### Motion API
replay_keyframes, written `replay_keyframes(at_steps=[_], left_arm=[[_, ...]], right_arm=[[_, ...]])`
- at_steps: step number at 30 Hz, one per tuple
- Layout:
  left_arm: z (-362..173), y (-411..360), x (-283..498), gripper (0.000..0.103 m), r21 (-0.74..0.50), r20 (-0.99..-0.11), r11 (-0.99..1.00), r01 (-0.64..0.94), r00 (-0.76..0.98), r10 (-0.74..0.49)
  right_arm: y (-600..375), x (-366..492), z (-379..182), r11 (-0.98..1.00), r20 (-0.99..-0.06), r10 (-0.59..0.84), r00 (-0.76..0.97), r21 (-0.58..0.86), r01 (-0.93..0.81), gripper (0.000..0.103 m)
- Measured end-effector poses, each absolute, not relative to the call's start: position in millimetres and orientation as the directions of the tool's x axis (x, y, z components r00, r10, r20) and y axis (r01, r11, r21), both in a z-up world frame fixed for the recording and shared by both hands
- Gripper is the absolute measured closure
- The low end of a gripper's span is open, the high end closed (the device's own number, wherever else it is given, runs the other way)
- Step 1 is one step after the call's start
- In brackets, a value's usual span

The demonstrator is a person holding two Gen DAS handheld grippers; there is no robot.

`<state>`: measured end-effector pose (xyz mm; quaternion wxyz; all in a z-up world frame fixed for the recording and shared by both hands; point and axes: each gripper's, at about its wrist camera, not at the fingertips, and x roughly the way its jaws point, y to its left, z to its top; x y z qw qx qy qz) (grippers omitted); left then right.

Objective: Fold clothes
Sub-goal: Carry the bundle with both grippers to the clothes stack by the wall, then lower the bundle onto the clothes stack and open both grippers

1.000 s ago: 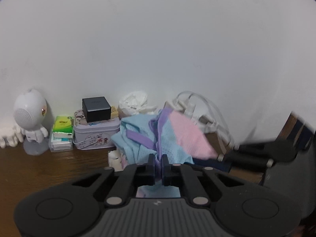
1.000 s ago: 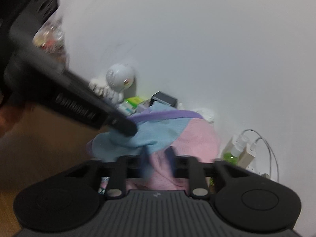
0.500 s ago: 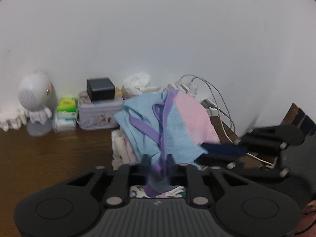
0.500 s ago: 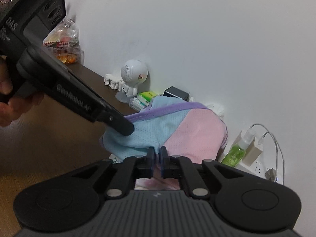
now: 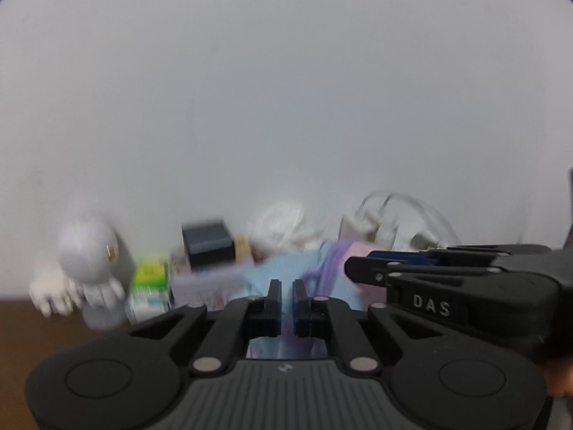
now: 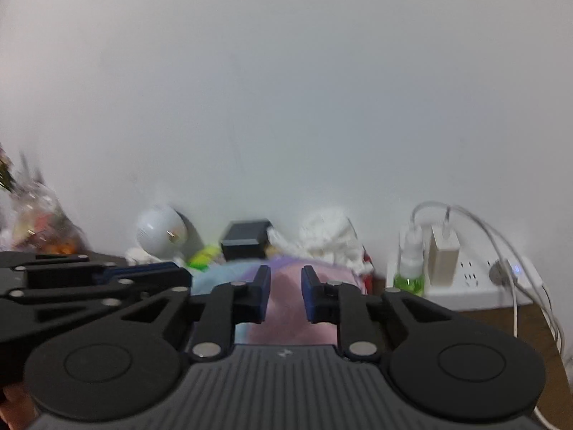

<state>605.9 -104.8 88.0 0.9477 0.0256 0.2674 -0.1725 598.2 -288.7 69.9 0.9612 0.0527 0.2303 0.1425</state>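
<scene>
A small garment (image 5: 286, 276) in light blue, pink and purple lies in a heap near the wall; it also shows in the right wrist view (image 6: 284, 297). My left gripper (image 5: 284, 299) stands just over it with a narrow gap between its fingers and nothing clamped. My right gripper (image 6: 284, 294) is open over the pink part, fingers apart and empty. The right gripper shows from the side in the left wrist view (image 5: 447, 279), close to my left one. The left gripper shows at the left of the right wrist view (image 6: 89, 286).
Along the wall stand a white round robot toy (image 5: 87, 251), a green packet (image 5: 148, 272), a black box (image 5: 207, 240) on a tin, crumpled white tissue (image 6: 329, 233), a green bottle (image 6: 408, 272) and a white power strip with cables (image 6: 476, 276). The brown tabletop (image 5: 43, 326) lies at left.
Both grippers have let go of the garment and opened. The garment has dropped onto the pile by the wall. Both views have tilted up and are blurred by motion.
</scene>
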Motion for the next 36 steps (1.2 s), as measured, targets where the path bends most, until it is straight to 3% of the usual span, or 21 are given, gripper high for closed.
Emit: replay_keyframes(at_steps=[5,8,12,16,17,18,21,26,28,30,31,32,33,34,36], left_arm=[[60.7,-90.3,617.9,0.098,-0.083,-0.556,0.943,0.323,0.77,-0.313],[75.7,-75.5,600.3,0.09,-0.127,-0.502,0.943,0.309,0.8,-0.329],[102.9,-74.5,573.4,0.075,-0.073,-0.442,0.937,0.341,0.831,-0.337],[99.2,-88.9,562.8,0.078,-0.039,-0.495,0.91,0.413,0.783,-0.377],[93.8,-92.6,564.8,0.087,-0.036,-0.51,0.908,0.416,0.774,-0.375],[88.3,-96.2,566.8,0.089,-0.034,-0.526,0.907,0.419,0.764,-0.373],[72.0,-107.2,572.8,0.089,-0.026,-0.572,0.903,0.429,0.734,-0.365],[67.3,-96.6,572.9,0.086,-0.055,-0.533,0.914,0.402,0.762,-0.368],[73.6,-90.1,564.2,0.075,-0.051,-0.504,0.921,0.387,0.786,-0.358],[82.3,-83.5,550.2,0.04,-0.026,-0.464,0.93,0.366,0.82,-0.336],[86.7,-80.3,543.2,0.03,-0.013,-0.443,0.935,0.355,0.836,-0.324],[89.3,-79.0,532.8,0.013,0.01,-0.416,0.942,0.335,0.858,-0.301],[91.0,-77.9,521.4,0.006,0.033,-0.389,0.949,0.312,0.879,-0.275],[91.5,-76.9,509.1,0.004,0.055,-0.359,0.956,0.289,0.899,-0.251],[89.8,-73.8,488.3,0.0,0.073,-0.319,0.963,0.261,0.921,-0.225]], right_arm=[[-277.8,592.3,50.6,0.953,-0.437,0.303,0.847,0.153,-0.262,0.084],[-281.5,584.9,54.7,0.947,-0.4,0.32,0.859,0.148,-0.284,0.084],[-289.7,554.5,74.7,0.939,-0.371,0.342,0.863,0.107,-0.326,0.081],[-285.2,540.1,74.4,0.94,-0.438,0.319,0.84,0.037,-0.338,0.081],[-284.1,541.1,70.3,0.942,-0.457,0.31,0.834,0.031,-0.334,0.081],[-283.1,542.7,65.7,0.944,-0.475,0.301,0.827,0.027,-0.328,0.081],[-282.6,548.7,53.4,0.946,-0.498,0.298,0.814,0.041,-0.321,0.081],[-284.0,545.1,51.4,0.941,-0.474,0.318,0.821,0.052,-0.335,0.08],[-287.0,539.0,55.1,0.939,-0.448,0.328,0.831,0.064,-0.337,0.078],[-290.5,529.4,61.0,0.94,-0.416,0.332,0.847,0.07,-0.334,0.066],[-291.8,524.7,63.7,0.941,-0.402,0.331,0.854,0.071,-0.332,0.061],[-293.0,517.9,66.5,0.942,-0.385,0.328,0.863,0.067,-0.328,0.052],[-293.6,511.1,68.5,0.944,-0.372,0.324,0.87,0.059,-0.326,0.046],[-293.9,504.2,69.9,0.944,-0.363,0.32,0.875,0.051,-0.325,0.042],[-294.4,489.6,70.5,0.947,-0.35,0.313,0.883,0.047,-0.317,0.017]])
